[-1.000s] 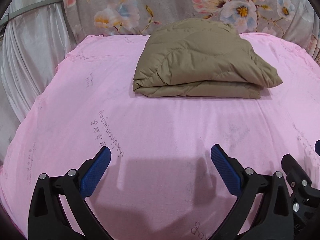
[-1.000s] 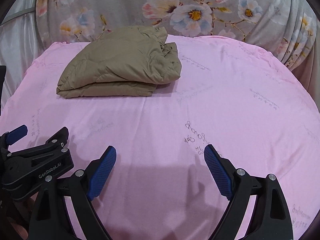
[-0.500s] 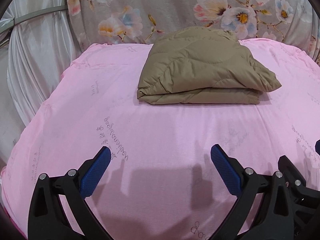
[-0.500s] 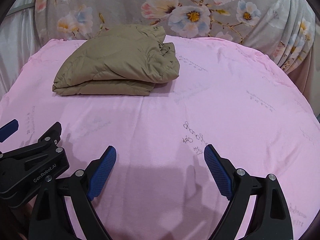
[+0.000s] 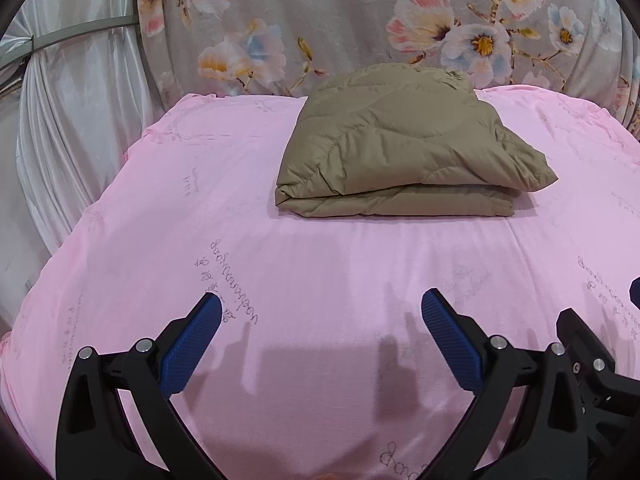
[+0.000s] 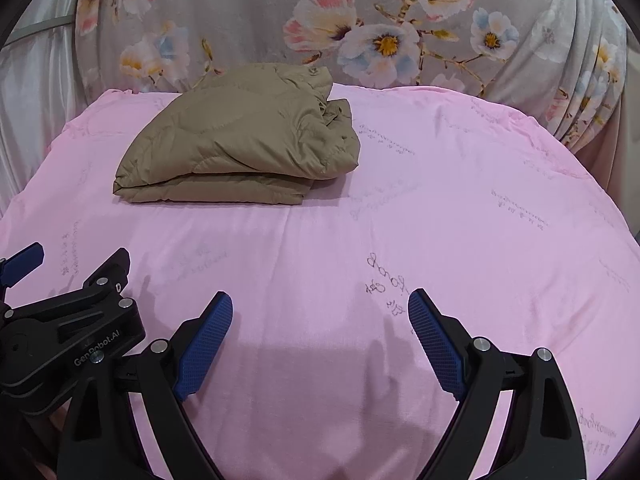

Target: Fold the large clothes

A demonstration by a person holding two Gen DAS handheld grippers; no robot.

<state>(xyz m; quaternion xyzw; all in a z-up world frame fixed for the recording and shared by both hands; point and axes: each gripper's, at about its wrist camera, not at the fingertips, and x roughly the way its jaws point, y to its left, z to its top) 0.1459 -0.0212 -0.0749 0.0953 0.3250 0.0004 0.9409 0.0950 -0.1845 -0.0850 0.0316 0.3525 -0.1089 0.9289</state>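
A tan quilted jacket (image 5: 404, 144) lies folded in a neat stack at the far side of the pink bed sheet (image 5: 320, 272); it also shows in the right wrist view (image 6: 244, 148). My left gripper (image 5: 320, 308) is open and empty, held above the near part of the sheet, well short of the jacket. My right gripper (image 6: 320, 304) is open and empty too, beside the left one. The left gripper's body (image 6: 68, 328) shows at the left of the right wrist view.
A floral grey fabric (image 5: 360, 20) hangs behind the bed. A white curtain (image 5: 60, 120) hangs at the left. The sheet's left edge (image 5: 100, 200) drops off there. The sheet's right edge (image 6: 592, 176) curves away at the far right.
Both grippers have drawn back and tilted up a little, so the folded jacket sits lower and farther in view. Jaws stay open; the jacket has not moved.
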